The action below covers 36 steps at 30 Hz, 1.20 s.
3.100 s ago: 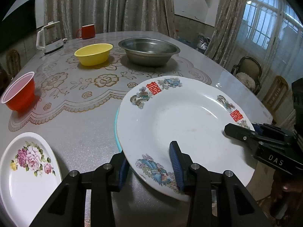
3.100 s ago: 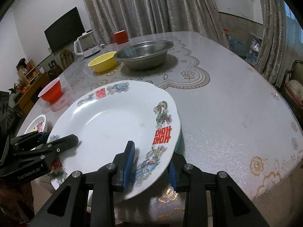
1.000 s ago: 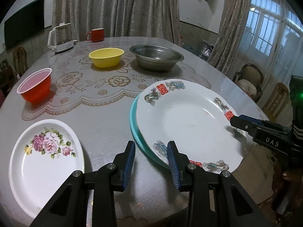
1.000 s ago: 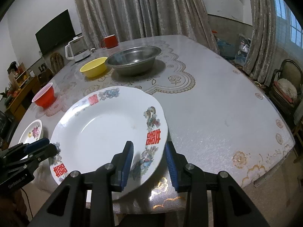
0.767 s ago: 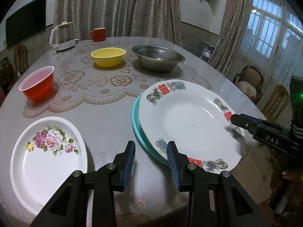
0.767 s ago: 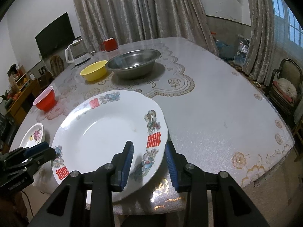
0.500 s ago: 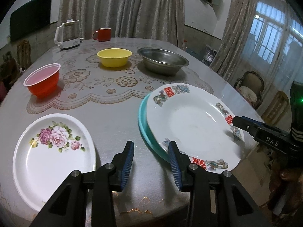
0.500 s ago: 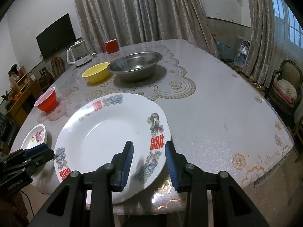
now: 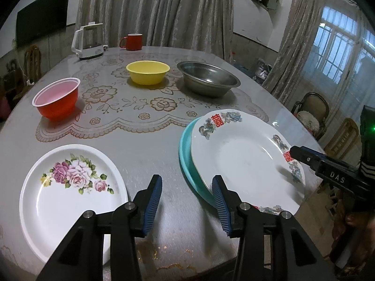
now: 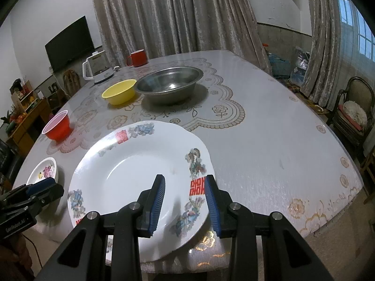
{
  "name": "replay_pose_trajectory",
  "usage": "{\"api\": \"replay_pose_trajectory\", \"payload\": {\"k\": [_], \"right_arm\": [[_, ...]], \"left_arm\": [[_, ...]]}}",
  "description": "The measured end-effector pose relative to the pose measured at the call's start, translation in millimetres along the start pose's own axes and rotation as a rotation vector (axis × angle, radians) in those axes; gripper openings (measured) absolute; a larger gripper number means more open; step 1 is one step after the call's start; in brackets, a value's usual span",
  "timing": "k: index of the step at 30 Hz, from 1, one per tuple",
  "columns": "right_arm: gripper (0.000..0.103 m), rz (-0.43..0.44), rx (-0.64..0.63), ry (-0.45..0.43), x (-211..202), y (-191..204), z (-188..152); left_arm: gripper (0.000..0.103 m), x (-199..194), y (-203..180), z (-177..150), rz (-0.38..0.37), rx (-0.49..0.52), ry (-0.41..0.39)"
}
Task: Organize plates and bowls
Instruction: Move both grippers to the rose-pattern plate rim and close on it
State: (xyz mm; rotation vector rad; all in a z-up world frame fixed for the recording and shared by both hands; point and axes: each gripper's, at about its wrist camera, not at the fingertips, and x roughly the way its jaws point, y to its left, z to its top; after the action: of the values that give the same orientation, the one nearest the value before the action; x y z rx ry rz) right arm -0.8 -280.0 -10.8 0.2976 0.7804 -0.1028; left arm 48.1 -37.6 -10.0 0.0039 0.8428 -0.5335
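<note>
A large white plate (image 9: 246, 164) with red characters lies on a teal plate (image 9: 185, 154) near the table's front edge. My left gripper (image 9: 186, 182) hovers over bare table between that stack and a rose-patterned plate (image 9: 58, 199); its jaws are opening and nothing is between them. My right gripper (image 10: 184, 180) is open, above the white plate's (image 10: 140, 171) near rim without pressing on it. Farther back stand a red bowl (image 9: 57, 100), a yellow bowl (image 9: 147, 71) and a steel basin (image 9: 208, 78).
A white kettle (image 9: 88, 41) and a red mug (image 9: 133, 41) stand at the table's far side. The table's front edge (image 9: 175, 267) runs just under the grippers. Chairs (image 10: 351, 114) stand off to the right by the curtains.
My left gripper has let go of the white plate, drawn back to its left, and its jaws have widened. The right gripper has also released the plate, which now lies on the teal plate.
</note>
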Motion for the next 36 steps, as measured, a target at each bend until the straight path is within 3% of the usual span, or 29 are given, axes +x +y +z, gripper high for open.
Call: {"api": "replay_pose_trajectory", "payload": {"k": [15, 24, 28, 31, 36], "right_arm": [[0.035, 0.031, -0.024, -0.004, 0, 12, 11], [0.035, 0.139, -0.163, -0.011, 8, 74, 28], [0.035, 0.198, -0.206, 0.045, 17, 104, 31], [0.035, 0.237, -0.252, 0.080, 23, 128, 29], [0.035, 0.314, -0.304, 0.144, 37, 169, 22]], "left_arm": [[0.052, -10, 11, 7, 0.001, -0.035, -0.015], [0.056, -35, 64, 6, 0.067, -0.132, -0.045], [0.063, -41, 89, 4, 0.040, -0.169, -0.030], [0.073, -50, 112, 3, 0.076, -0.195, -0.047], [0.074, -59, 156, 1, 0.158, -0.266, -0.070]]}}
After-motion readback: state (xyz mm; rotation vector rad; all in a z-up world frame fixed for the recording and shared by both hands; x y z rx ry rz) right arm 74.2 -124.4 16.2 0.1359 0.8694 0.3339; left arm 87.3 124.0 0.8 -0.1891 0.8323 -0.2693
